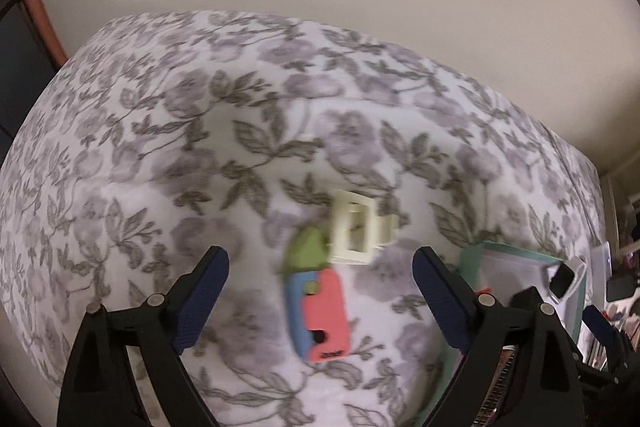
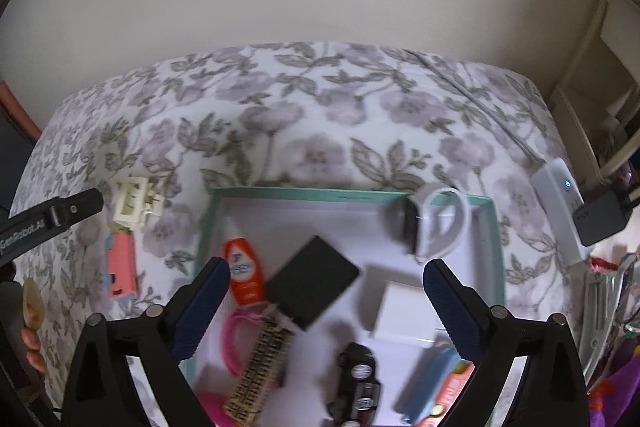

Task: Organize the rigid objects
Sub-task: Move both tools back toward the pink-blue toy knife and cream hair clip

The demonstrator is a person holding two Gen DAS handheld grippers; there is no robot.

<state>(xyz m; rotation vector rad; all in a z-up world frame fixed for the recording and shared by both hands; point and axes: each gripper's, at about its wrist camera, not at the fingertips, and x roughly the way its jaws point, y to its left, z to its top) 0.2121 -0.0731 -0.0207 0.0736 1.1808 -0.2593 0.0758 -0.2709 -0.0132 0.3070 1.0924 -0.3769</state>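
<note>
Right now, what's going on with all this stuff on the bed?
Someone is sorting small rigid items into a shallow teal-rimmed white tray on a floral bedspread. The left claw hangs open over a pink-and-blue plastic block and a cream plastic clip, both outside the tray. The right claw is open and empty above the tray, which already holds an orange glue bottle, a black box and a black toy car.

I see a pink-and-blue plastic toy block with a green end flat on the floral cover, a cream plastic frame piece touching it at one o'clock. At three o'clock sits the teal-rimmed white tray of items.
</note>
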